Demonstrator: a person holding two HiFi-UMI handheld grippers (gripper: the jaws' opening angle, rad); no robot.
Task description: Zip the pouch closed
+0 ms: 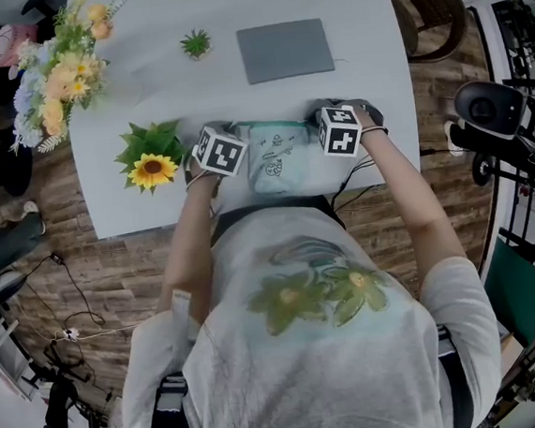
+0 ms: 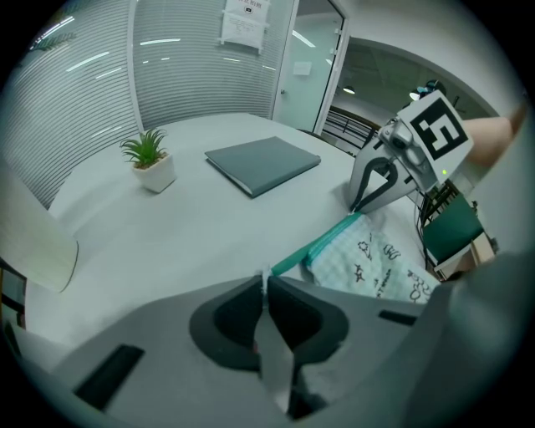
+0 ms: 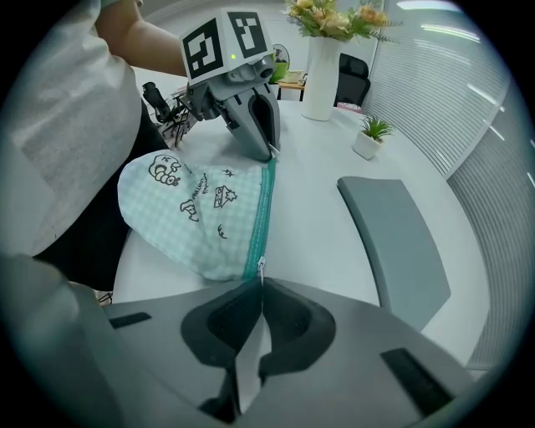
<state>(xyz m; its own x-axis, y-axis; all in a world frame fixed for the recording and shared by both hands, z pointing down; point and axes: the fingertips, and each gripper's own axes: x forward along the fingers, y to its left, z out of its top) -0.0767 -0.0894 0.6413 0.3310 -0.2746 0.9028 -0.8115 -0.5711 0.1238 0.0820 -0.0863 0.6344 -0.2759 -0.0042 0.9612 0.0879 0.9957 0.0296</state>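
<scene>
The pouch [image 1: 274,156], on the table [image 1: 367,76] just on the person's side of the grey pad [image 1: 285,50], looks zipped almost fully: the left gripper [image 2: 265,282] fingers clamp the zip tape [image 2: 308,250] tail, the right gripper [image 3: 261,282] fingers clamp the pull [image 3: 261,266] at the pouch's opposite end, probably leaving only release.

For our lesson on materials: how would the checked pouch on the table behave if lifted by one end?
Probably floppy: the pouch creases and bulges softly below its zipper. Likely light: thin cloth, lying fairly flat, so seemingly little inside. Unlikely to roll, being soft and flat-sided.
</scene>
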